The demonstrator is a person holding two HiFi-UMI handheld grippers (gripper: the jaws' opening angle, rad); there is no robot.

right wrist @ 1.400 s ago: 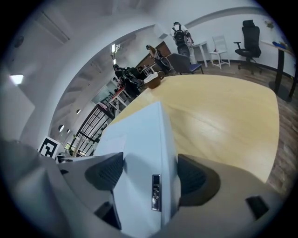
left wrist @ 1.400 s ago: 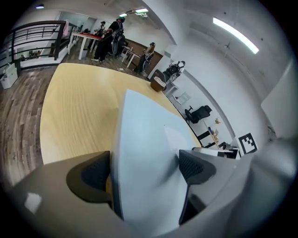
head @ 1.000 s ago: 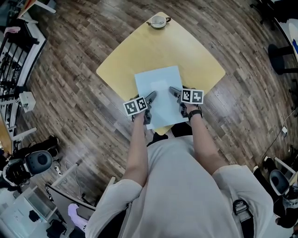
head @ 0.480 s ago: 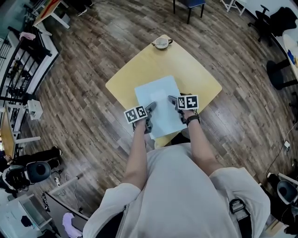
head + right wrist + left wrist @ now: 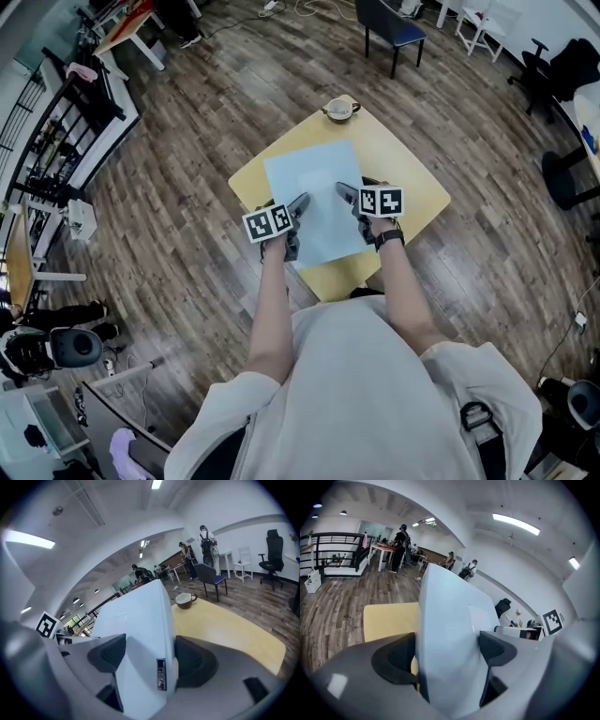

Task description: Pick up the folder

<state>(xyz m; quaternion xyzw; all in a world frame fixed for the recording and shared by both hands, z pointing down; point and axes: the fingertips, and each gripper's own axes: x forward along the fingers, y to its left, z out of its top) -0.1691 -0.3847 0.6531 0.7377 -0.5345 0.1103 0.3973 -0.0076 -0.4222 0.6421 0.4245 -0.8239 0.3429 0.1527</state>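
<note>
The floor (image 5: pixel 187 141) is of dark wood planks. On it stands a small yellow table (image 5: pixel 408 183), with a cup (image 5: pixel 339 110) at its far corner and a blue chair (image 5: pixel 389 21) farther back. I hold the pale blue folder (image 5: pixel 314 197) over the table with both tongs. The left gripper (image 5: pixel 298 204) is closed on the folder's near left part: in the left gripper view the folder fills the gap between the two dark pads (image 5: pixel 396 658), and both press on it. The right gripper (image 5: pixel 345 195) clamps the near right part in the same way. A small dark tag (image 5: pixel 161 673) on the folder's edge sits just beside one pad. In both gripper views the folder tilts up from the tabletop. Whether its far edge touches the table, I cannot tell.
</note>
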